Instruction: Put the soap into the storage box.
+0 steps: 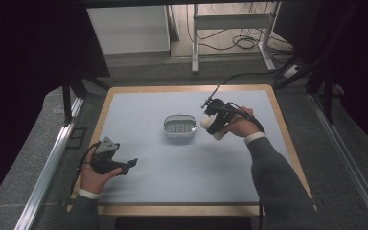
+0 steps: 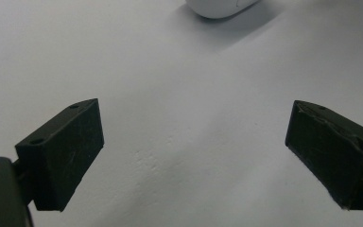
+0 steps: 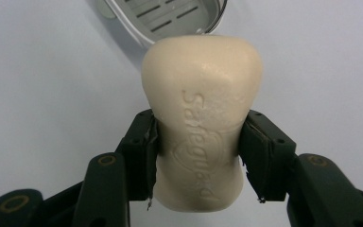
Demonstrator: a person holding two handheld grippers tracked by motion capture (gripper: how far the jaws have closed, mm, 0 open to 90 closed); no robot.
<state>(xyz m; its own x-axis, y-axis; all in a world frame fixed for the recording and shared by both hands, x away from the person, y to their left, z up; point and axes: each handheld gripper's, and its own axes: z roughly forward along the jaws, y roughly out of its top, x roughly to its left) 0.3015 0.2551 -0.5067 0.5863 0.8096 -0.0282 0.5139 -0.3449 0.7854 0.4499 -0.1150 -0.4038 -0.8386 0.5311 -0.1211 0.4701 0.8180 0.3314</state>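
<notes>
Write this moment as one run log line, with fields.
right gripper: shut on soap bar | soap dish: empty, beside it | left gripper: open, idle

Even soft light, faint shadows, dark margins, sharp close-ups

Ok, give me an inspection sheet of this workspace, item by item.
Surface: pale grey mat on a wood-edged table.
Job's things: cream soap bar; grey slotted soap dish on the mat, nothing in it.
Clutter: nothing seen.
Tools: right tool shut on the soap bar beside the dish; left tool open, nothing between its jaws.
Cables: one trails from the right tool; more on the floor behind.
Surroundings: white desk frame, dark sides.
</notes>
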